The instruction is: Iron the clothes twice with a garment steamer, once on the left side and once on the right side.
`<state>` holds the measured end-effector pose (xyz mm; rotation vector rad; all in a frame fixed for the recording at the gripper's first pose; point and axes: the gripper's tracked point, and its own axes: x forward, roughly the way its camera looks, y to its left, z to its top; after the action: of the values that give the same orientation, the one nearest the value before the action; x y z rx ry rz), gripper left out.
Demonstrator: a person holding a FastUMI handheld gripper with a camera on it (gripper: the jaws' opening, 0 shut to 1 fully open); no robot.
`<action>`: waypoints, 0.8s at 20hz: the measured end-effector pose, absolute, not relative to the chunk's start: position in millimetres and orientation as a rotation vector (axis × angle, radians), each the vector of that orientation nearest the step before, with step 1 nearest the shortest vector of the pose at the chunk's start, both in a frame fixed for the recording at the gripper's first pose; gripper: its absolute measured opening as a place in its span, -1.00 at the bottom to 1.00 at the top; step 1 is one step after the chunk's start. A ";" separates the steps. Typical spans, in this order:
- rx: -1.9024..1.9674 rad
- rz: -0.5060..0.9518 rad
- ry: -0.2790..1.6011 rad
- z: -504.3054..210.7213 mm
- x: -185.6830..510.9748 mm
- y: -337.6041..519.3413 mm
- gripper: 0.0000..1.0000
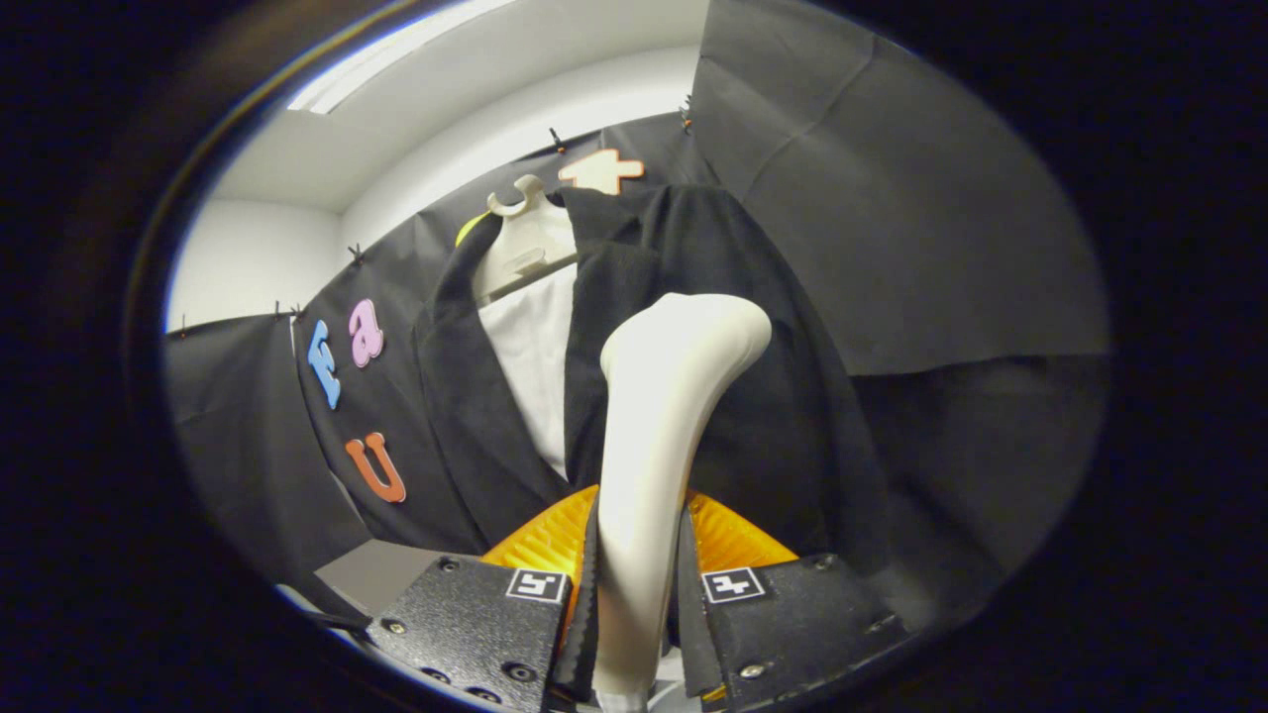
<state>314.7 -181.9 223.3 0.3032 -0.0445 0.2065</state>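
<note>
Black cloth [911,218] drapes the booth on the far and right sides, pinned along its top edge, with a white wall [248,253] and a white ceiling carrying a bright light strip [386,59] above it at the far left. On that cloth hangs a black jacket [753,396], open at the front over a white shirt [535,366]; both sit on a cream plastic hanger [520,243] whose hook rises at the jacket's collar. The left lapel falls away to the left of the shirt, and the right front panel hangs straight down on the right.

Nearest to the camera, the gripper [634,614] is closed around the slim handle of a cream-white garment steamer [664,416], with both fingers pressing on the handle from left and right. From the fingers the handle rises and widens into a rounded head that leans to the right, lying in front of the jacket's right front panel, just right of the shirt; whether the head touches the fabric cannot be told. Behind the handle, just beyond the fingers, a ribbed orange piece [555,540] fans out to both sides. At the near left, a grey flat surface [381,574] shows below the cloth.
</note>
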 end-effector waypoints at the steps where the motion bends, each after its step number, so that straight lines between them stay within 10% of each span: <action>1: 0.307 0.204 -0.032 214.2 315.1 -181.8 -0.27; 16: 0.364 0.183 0.161 103.3 319.0 -173.5 -0.27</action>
<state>319.0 -173.5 103.3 0.3640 0.1606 0.1828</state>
